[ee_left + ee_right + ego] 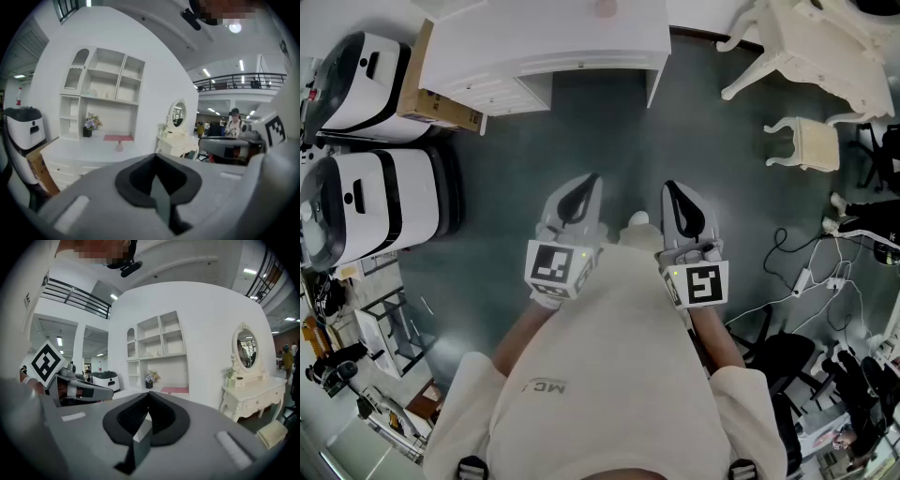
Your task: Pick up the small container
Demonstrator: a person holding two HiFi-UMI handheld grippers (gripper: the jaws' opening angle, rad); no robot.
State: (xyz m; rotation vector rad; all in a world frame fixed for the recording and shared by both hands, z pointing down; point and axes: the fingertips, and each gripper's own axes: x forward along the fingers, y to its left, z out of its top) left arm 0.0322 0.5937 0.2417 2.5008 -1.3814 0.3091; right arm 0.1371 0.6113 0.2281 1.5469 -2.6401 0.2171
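Note:
The small container [606,7], a pink bottle-like thing, stands on the white desk [544,42] at the top of the head view. The left gripper view shows this small container [119,146] on the desk [79,152] in front of a pink mat, below white shelves. My left gripper [584,192] and right gripper [677,199] are held side by side close to my chest, well short of the desk. Both are shut with nothing between their jaws. In their own views the left gripper [157,157] and right gripper [149,394] point level toward the shelf wall.
Two white machines [370,202] and a cardboard box [431,94] stand to the left of the desk. An ornate white dressing table [820,47] with a stool [811,142] is at the right. Cables [825,272] lie on the dark floor at the right.

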